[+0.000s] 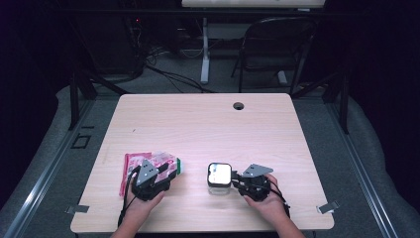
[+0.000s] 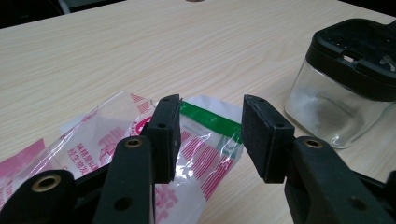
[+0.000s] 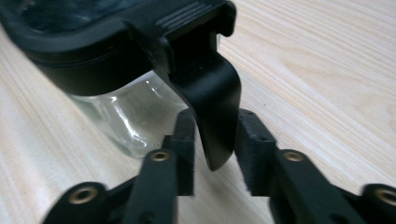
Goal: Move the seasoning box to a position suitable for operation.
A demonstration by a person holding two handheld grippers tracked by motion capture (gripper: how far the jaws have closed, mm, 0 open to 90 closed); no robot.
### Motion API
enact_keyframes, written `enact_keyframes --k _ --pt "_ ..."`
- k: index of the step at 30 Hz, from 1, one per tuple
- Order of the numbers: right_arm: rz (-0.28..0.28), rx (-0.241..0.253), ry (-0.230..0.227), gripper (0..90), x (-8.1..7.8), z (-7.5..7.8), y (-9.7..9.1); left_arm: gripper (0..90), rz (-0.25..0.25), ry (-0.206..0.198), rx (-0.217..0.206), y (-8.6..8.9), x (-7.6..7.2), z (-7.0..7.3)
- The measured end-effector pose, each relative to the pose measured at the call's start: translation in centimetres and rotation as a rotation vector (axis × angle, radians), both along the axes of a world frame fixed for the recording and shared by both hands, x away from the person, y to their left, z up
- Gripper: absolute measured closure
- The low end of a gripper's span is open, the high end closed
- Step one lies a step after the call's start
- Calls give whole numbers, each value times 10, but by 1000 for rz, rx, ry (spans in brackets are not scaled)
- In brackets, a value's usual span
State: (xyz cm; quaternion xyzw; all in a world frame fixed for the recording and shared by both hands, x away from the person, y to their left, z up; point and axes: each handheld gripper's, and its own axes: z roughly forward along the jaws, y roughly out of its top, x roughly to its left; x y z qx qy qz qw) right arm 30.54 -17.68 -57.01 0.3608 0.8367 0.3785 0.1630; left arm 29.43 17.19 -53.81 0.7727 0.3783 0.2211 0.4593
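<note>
Jar (image 1: 219, 177) stood near the table's (image 1: 198, 124) front edge, right of centre; bag (image 1: 130, 166) lay flat to its left. Right gripper (image 3: 214, 154) was at the jar's black latch tab (image 3: 210, 102), w/ the tab between its pads, jaws parted, not clamping, prob. to flip the lid. Left gripper (image 2: 210, 135) hung over the bag's green-striped end, jaws apart, holding nothing, prob. ready to lift it for pouring.
</note>
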Motion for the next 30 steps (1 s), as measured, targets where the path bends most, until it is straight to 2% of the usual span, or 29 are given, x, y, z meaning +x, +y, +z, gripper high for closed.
enact_keyframes --k 3,8,9,18,21,26,28,30 --pt "-12 20 24 626 -5 5 -7 579 -10 0 -1 -3 0 1" --pt "-17 14 16 610 -12 14 -15 579 -24 0 2 -8 -1 3" --pt "-20 32 9 604 -14 19 -18 579 -28 -1 3 -9 -1 3" --pt "-51 57 -12 605 -25 36 -26 599 -57 -1 6 -25 1 5" --pt "-77 69 -19 619 -26 40 -27 608 -71 1 6 -32 2 6" --pt "-112 138 -15 628 -25 45 -29 635 -96 11 15 -43 3 7" --pt "-124 135 -27 648 -24 48 -28 650 -107 12 27 -46 3 8" --pt "-138 128 -26 662 -24 50 -28 669 -110 16 13 -50 4 10"
